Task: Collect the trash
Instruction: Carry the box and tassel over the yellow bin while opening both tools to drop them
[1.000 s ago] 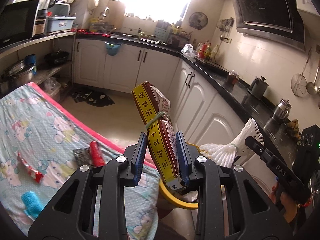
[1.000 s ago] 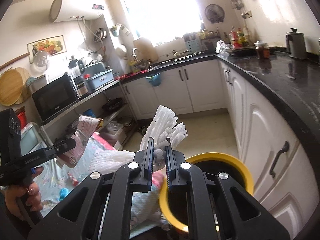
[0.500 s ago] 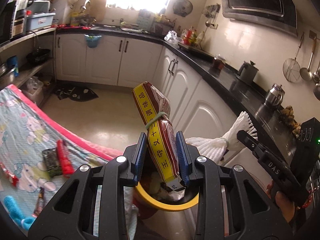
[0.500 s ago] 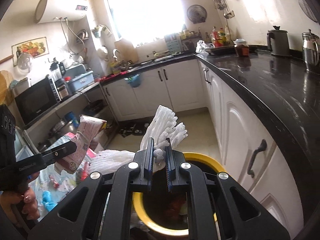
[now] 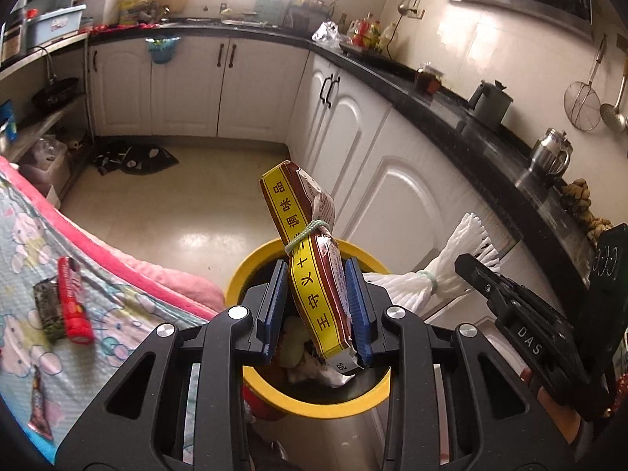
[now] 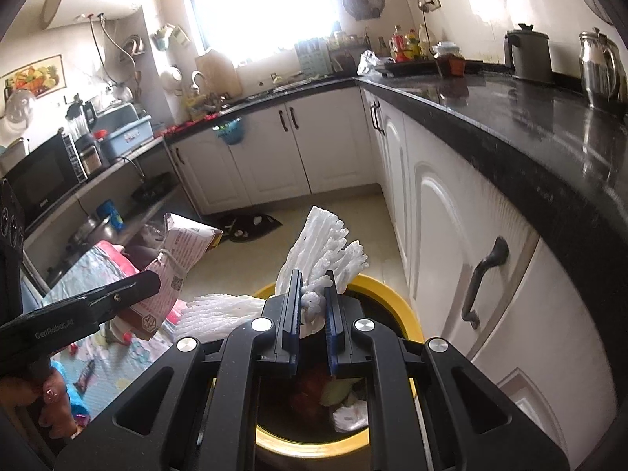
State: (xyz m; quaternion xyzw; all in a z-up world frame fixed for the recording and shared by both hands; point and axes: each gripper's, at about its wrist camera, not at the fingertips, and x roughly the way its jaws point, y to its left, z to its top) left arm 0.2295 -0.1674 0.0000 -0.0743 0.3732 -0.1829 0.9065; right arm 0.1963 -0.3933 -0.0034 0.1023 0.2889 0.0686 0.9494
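Yellow-rimmed bin (image 5: 314, 406) under left claw (image 5: 314, 306) gripping packet (image 5: 314, 271), right claw (image 6: 313, 327) gripping netting (image 6: 322, 251).

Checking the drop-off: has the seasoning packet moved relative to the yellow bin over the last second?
Yes. The seasoning packet now hangs over the yellow bin opening.

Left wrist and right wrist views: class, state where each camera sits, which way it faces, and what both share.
Left wrist: on the left claw, facing down over the yellow-rimmed bin; its fingers clamp a seasoning packet.
Right wrist: on the right claw, facing the same bin; clamps white foam netting; a hand shows.
Shared: bin, both items, white cabinets.
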